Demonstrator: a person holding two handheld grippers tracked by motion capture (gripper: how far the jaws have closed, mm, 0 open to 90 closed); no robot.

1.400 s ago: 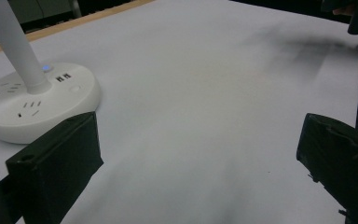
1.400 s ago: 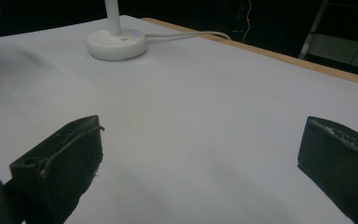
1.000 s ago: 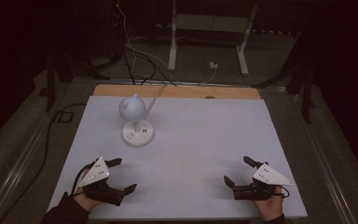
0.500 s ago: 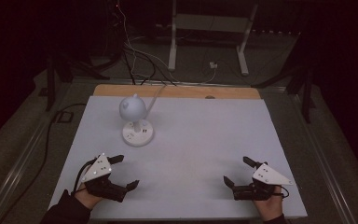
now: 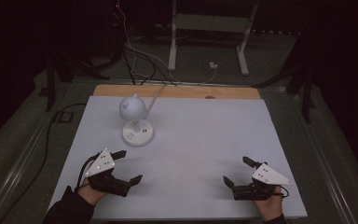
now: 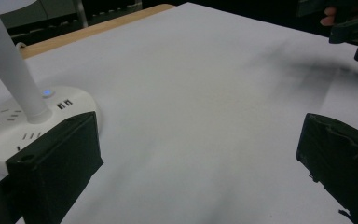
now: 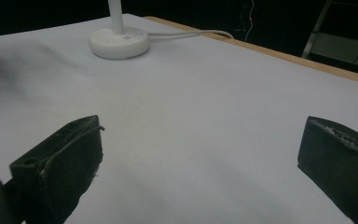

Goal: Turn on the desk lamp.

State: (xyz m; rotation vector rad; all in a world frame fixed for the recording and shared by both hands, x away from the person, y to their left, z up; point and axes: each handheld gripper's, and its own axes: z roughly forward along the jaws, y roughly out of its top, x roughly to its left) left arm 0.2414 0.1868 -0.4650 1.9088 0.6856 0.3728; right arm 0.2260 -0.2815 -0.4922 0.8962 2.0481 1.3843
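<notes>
Now we are approaching desk lamp, standing near table's far-left corner. Left gripper hovering just short of lamp base, jaws spread wide, empty. Right gripper gaping, empty, resting by near-right corner. Next, we judge: closing left onto base.

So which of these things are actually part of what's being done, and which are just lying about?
Part of the job:
- white desk lamp, nearest the left gripper
- right gripper, jaws apart, holding nothing

Just lying about:
- cables on the floor behind the table
- metal stand at the back
</notes>
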